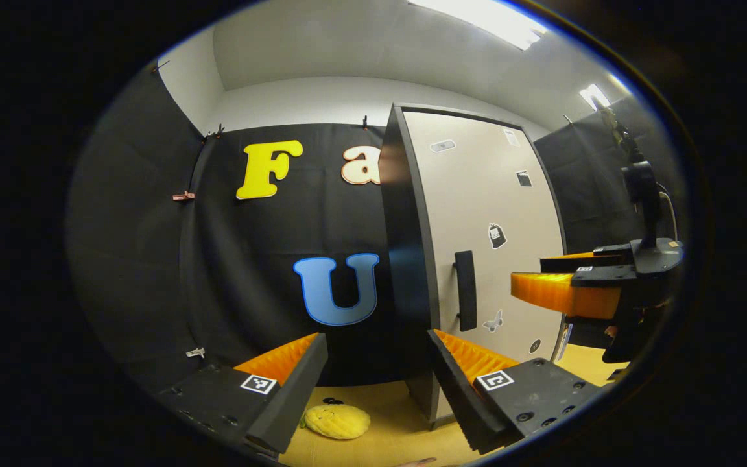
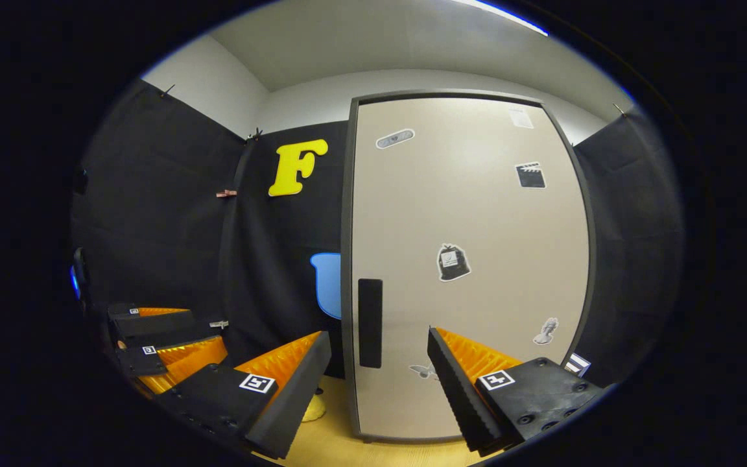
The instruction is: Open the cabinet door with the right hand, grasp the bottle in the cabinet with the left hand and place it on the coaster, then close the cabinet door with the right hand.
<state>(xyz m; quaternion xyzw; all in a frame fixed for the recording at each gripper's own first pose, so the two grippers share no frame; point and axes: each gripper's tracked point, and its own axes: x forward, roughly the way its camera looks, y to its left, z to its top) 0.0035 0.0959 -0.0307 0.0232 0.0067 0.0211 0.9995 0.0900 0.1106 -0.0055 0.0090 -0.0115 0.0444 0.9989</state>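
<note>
left claw (image 1: 377, 383): jaws apart | right claw (image 2: 379, 383): jaws apart (both empty)

Beige cabinet door (image 2: 471, 259) shut; yellow coaster (image 1: 336, 420) lies on table

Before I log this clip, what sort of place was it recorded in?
Most likely a staged recording booth, not a real home: black cloth walls clipped up on the sides, one freestanding cabinet with a closed, stickered door on a wooden tabletop, under ceiling strip lights.

Pale wooden tabletop (image 1: 386, 415); black cloth wall (image 1: 250, 259) held by small clips (image 1: 183, 196); white ceiling with bright light panels (image 1: 484, 19); small stickers (image 2: 453, 263) scattered on a beige panel.
</note>
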